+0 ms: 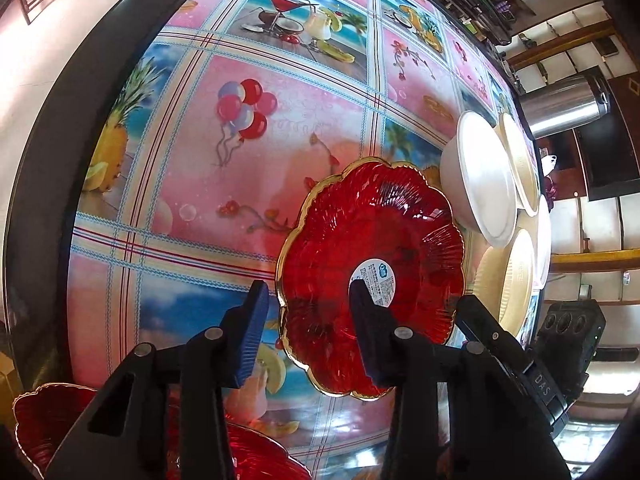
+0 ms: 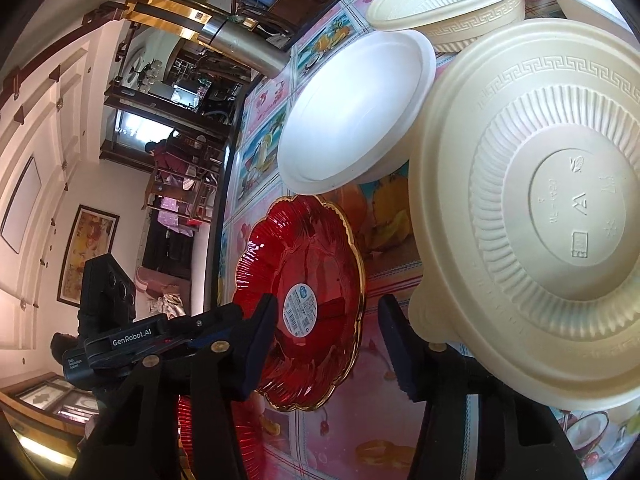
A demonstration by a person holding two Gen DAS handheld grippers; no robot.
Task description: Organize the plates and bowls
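Straddling the red scalloped gold-rimmed glass plate (image 1: 370, 276), the left gripper (image 1: 306, 320) held its fingers spread; sliding further onto the rim before pinching seemed wise.

The right gripper (image 2: 328, 340) was spread too, empty.

Fruit-print tablecloth (image 1: 260, 168), steel flask (image 1: 564, 106), possibly a framed picture (image 2: 86, 254)

**Plates and bowls on the bench**

The red scalloped glass plate with a gilt rim (image 1: 372, 276) lies on the bench (image 1: 240, 184) covered by a printed cloth. Beyond it sits the white round foam bowl (image 1: 480, 184), with cream ribbed plastic bowls (image 1: 516, 160) just behind. A second red scalloped glass plate (image 1: 44, 420) lies nearer, to the left.
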